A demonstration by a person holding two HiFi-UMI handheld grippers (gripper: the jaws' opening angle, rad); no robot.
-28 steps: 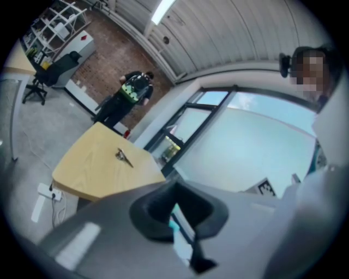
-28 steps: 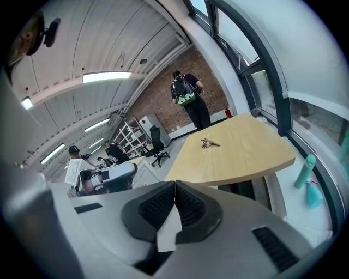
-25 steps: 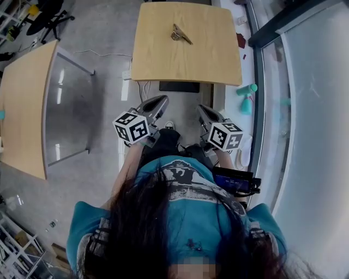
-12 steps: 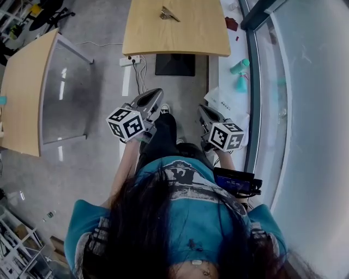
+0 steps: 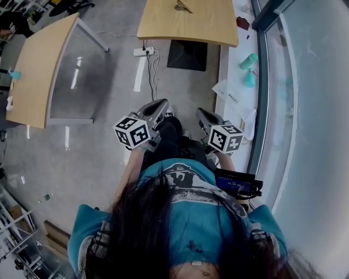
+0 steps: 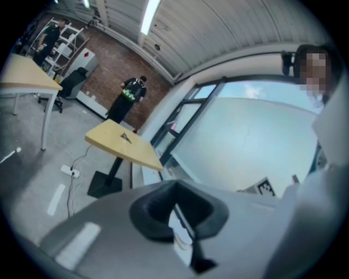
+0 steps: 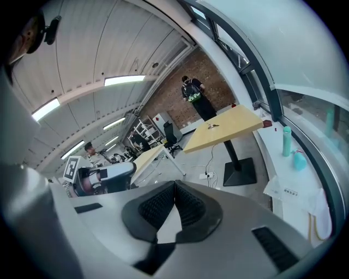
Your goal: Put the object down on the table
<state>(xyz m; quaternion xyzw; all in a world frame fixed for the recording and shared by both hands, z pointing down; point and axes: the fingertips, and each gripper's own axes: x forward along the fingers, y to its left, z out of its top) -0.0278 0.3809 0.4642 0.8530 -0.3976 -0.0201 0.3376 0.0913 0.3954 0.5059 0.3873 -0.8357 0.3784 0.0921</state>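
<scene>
Left claw (image 6: 175, 188), right claw (image 7: 174, 185): closed, empty.

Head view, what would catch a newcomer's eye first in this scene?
The left gripper and right gripper, bearing black-and-white square patterns, sit side by side just in front of the person, both with jaws together and nothing in them. Far ahead, at the top edge, stands a wooden table with a small object lying on it.

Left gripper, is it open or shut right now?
Shut. In its own view the left gripper has its jaws closed tip to tip, with nothing clamped between them.
</scene>
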